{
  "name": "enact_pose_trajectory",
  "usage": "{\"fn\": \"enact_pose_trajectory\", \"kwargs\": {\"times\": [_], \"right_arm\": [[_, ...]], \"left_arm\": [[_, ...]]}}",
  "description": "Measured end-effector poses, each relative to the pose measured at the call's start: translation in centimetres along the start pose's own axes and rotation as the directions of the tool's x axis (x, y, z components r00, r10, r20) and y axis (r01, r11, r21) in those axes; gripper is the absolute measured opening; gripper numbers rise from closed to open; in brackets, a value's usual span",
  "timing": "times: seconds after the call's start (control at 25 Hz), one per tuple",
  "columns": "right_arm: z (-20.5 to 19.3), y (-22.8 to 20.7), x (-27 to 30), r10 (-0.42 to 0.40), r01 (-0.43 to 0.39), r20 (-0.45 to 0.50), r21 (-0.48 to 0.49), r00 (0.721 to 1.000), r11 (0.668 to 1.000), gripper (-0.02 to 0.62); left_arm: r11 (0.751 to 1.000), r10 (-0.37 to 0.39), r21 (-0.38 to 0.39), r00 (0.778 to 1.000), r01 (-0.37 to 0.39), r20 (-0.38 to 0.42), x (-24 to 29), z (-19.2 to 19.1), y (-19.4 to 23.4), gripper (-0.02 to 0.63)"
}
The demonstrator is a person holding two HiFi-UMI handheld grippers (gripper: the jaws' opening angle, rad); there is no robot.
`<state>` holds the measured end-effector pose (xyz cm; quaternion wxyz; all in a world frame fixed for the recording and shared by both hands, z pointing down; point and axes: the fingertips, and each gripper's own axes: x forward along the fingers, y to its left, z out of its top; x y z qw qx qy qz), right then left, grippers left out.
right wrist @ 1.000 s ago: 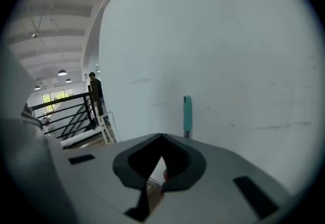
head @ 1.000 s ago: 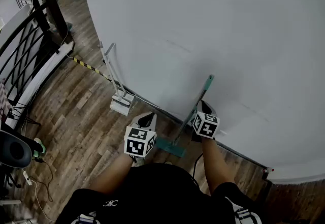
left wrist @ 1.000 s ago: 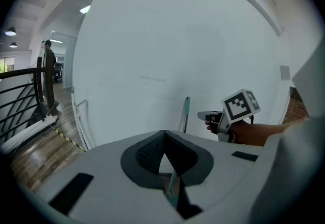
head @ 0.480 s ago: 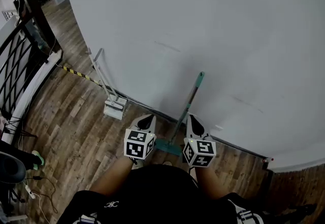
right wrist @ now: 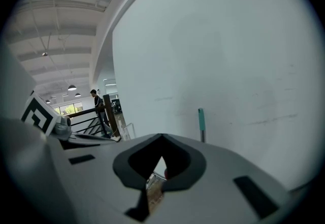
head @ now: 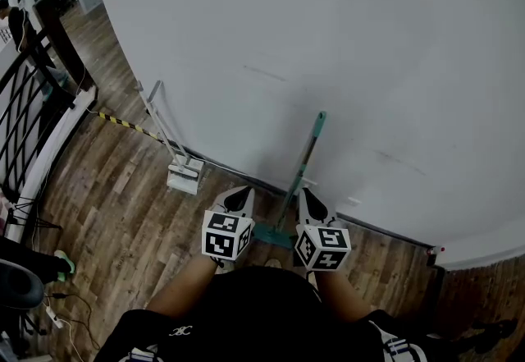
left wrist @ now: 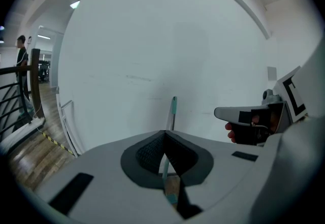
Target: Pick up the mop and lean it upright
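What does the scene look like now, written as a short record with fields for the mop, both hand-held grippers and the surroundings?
mop: teal handle leaning upright against the white wall, head on the wooden floor
left hand-held gripper: jaws together, empty, left of the mop handle
right hand-held gripper: jaws together, empty, right of the mop handle
grip on mop: none
other: white long-handled tool leaning on the wall further left
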<state>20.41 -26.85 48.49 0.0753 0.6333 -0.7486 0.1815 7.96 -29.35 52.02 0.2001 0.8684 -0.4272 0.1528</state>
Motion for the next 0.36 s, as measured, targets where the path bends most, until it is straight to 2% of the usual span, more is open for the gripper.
{"fn": "enact_pose_trajectory", "kwargs": {"times": [0.36], "right_arm": [[-0.8,-0.26,0.41,0.002,-0.002,-0.025,0.001,1.0,1.0,0.014]], "left_arm": [[1.0,0.003,-0.003,1.0,-0.003,-0.006,0.22,-0.14,0.29,-0.003]]}}
